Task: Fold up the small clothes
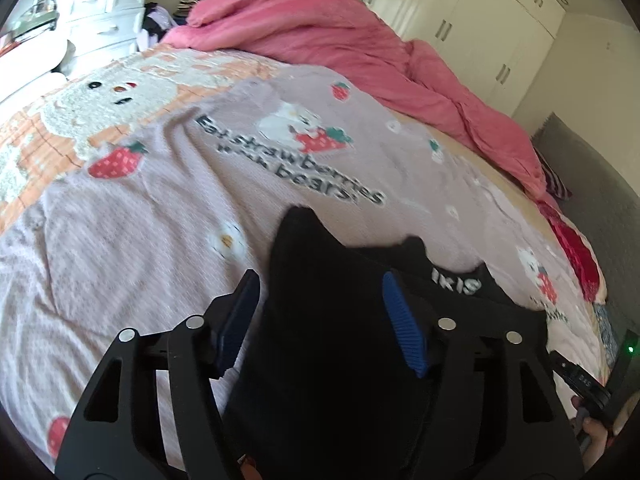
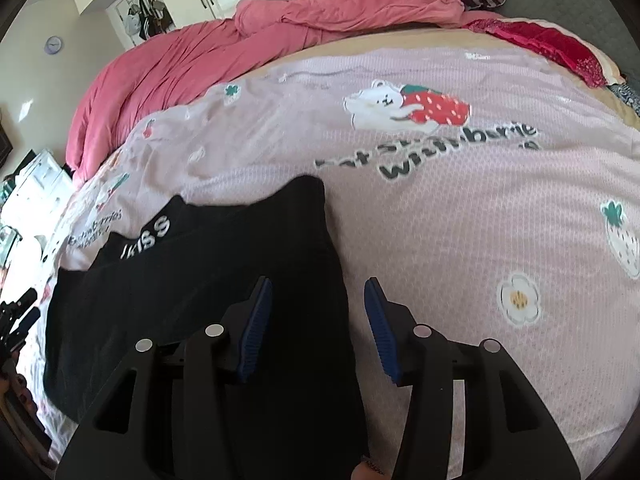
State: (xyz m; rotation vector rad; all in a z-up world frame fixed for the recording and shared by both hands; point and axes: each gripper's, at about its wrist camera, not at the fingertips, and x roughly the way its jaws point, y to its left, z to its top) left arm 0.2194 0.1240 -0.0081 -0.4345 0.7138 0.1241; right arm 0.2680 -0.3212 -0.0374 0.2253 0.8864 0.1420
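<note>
In the left wrist view, a white dresser point(image 1: 100, 4) is standing at the upper left, a pink duvet point(image 1: 320, 36) is lying bunched across the top, and white wardrobes point(image 1: 472, 12) are filling the upper right. The left claw point(image 1: 320, 320) is gaping open at the bottom centre, pads clear of the black garment point(image 1: 328, 320) lying on the strawberry-print bedspread point(image 1: 120, 248). In the right wrist view, the garment point(image 2: 192, 280) is lying lower left, and the right claw point(image 2: 318, 328) is hanging open over its right edge, gripping nothing.
</note>
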